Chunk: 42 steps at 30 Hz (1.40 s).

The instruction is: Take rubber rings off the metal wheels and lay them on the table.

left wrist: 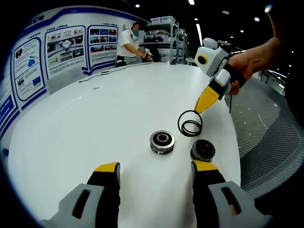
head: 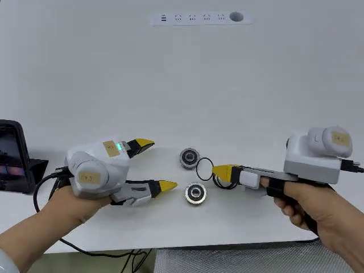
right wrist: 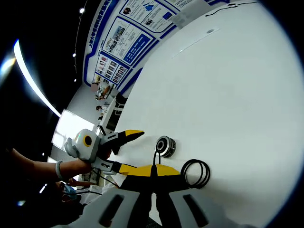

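1. The left gripper, held in the left hand, is at the near left of the table. Its jaws are wide open with nothing between them, and they point toward the wheels.
2. The right gripper, held in the right hand, comes in low from the right and is rolled on its side. Its jaws are closed on the edge of a thin black ring. This ring lies level, at or just over the table, between the tips and the far wheel. In the right gripper view it shows edge-on as a thin dark line running out from the tips.
3. The near wheel lies flat on the table between the two grippers, just beside the right gripper's tips. I cannot tell whether it carries a ring.
4. Two loose rings lie flat on the table and overlap each other. They are off the wheels and right beside the right gripper's tips.
5. The far wheel lies on the table just beyond the held ring and apart from the near wheel. The left gripper view shows a groove round its rim.
6. A dark screen stands at the far left.
7. A socket strip lies at the back.
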{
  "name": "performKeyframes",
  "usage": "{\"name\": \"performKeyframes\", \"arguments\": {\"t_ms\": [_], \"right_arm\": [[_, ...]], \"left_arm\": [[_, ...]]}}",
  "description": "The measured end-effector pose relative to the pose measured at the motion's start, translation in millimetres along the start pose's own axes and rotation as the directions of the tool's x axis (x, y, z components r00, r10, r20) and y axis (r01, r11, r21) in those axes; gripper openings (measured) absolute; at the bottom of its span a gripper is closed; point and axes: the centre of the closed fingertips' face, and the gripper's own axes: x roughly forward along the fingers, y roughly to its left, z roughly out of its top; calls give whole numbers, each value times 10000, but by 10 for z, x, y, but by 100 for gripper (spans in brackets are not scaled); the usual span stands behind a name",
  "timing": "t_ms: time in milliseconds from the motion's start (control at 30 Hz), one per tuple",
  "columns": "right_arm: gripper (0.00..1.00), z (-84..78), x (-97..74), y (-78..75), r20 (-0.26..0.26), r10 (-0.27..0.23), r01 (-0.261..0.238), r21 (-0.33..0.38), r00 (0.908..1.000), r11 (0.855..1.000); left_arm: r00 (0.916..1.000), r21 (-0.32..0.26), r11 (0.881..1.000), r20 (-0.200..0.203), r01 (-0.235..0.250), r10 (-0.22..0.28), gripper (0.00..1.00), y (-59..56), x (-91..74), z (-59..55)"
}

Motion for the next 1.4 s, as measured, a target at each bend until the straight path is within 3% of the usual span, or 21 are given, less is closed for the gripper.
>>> {"name": "performKeyframes", "arguments": {"t_ms": [233,467,567,700,833,900,1000,1167,1233,1300,1333,1400], "right_arm": [[2,-26,-168,-198,334,-376,351,714,9987,9968],[2,-86,-137,-344,232,-727,699,1041,9971,9921],[4,-104,-127,-374,45,-1024,1019,647,9947,9927],[11,-95,-147,-403,-148,-1323,1308,-776,9911,9884],[22,-99,-155,-399,-379,-1405,1290,-2175,9894,9675],[26,-115,-171,-372,-416,-1447,1309,-2372,9886,9626],[34,-97,-195,-357,-301,-1561,1380,-3259,9873,9353],[44,-166,-215,-264,-467,-1402,1108,-3934,9890,9127],[47,-201,-227,-247,-609,-1479,1050,-4510,9871,8864],[49,-232,-234,-221,-721,-1489,969,-4773,9862,8734],[50,-240,-242,-205,-731,-1515,931,-5129,9858,8534],[51,-258,-252,-185,-710,-1630,996,-5389,9841,8365]], "left_arm": [[10000,-118,9999,-1,-31,31,60,-18,-25,-22],[10000,-143,9999,-94,14,-15,58,-54,-35,-41],[10000,-183,9998,-80,-26,24,58,-57,-52,-44],[10000,-208,9998,-44,-35,34,57,-75,-82,-43],[10000,-289,9996,-50,-47,46,57,-87,-115,-60],[10000,-315,9995,-28,-70,69,57,-99,-142,-59],[9999,-355,9993,109,-69,73,57,-126,-188,-30],[9997,-365,9993,244,-8,17,57,-181,-251,-27],[9997,-397,9992,257,2,8,57,-200,-277,-43],[9995,-443,9990,303,1,12,58,-214,-303,-42],[9994,-515,9987,331,-13,30,58,-225,-321,-44],[9993,-672,9977,351,-76,100,59,-245,-356,-57]]}}
